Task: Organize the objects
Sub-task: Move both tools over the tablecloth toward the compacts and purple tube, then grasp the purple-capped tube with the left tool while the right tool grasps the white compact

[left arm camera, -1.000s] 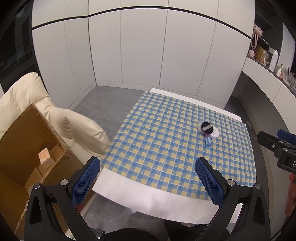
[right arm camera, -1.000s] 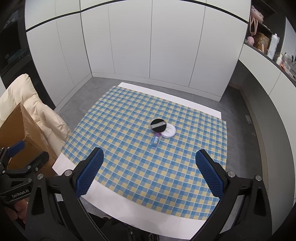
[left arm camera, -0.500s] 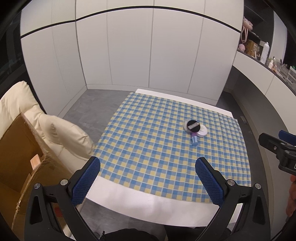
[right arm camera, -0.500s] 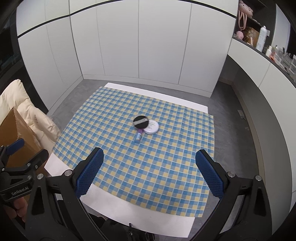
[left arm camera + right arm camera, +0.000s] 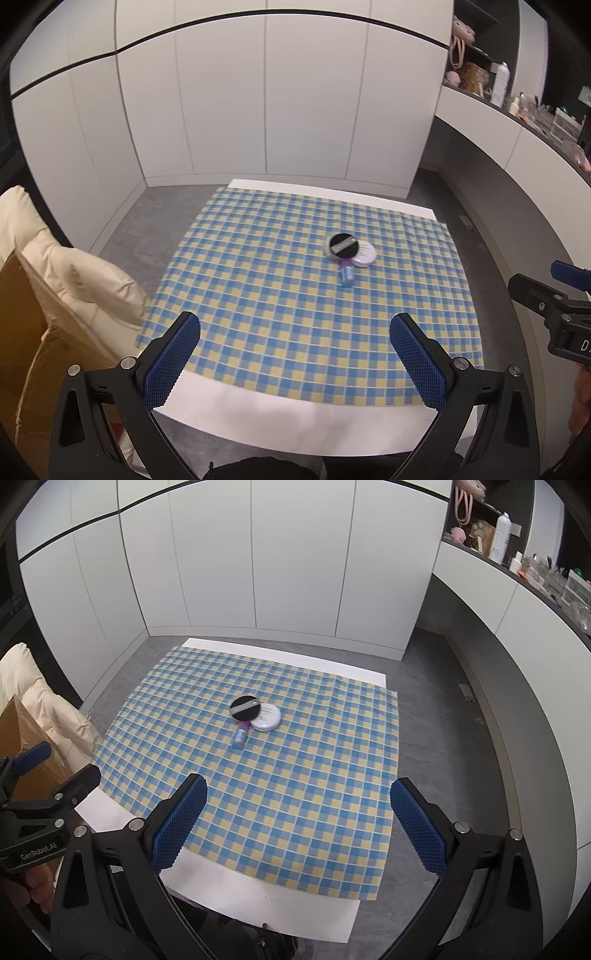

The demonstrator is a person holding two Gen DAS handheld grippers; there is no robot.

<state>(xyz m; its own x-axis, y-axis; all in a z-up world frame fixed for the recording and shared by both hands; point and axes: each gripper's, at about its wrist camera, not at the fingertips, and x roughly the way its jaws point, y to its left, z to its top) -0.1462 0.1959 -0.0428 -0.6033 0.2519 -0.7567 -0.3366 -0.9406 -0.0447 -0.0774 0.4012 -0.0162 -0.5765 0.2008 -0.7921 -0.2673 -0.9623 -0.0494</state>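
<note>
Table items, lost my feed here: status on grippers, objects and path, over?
Left gripper open, right gripper open, both empty. Black disc, white compact, small tube clustered touching on checked cloth. Nothing in the way.

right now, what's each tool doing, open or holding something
Left tool: open, holding nothing, above the near edge of the checked cloth.
Right tool: open, holding nothing, above the same cloth.

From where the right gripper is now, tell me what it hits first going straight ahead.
Probably the checked tablecloth. The open right gripper points down at bare cloth, short of the black round compact, white jar and small blue tube. Depth is uncertain.
</note>
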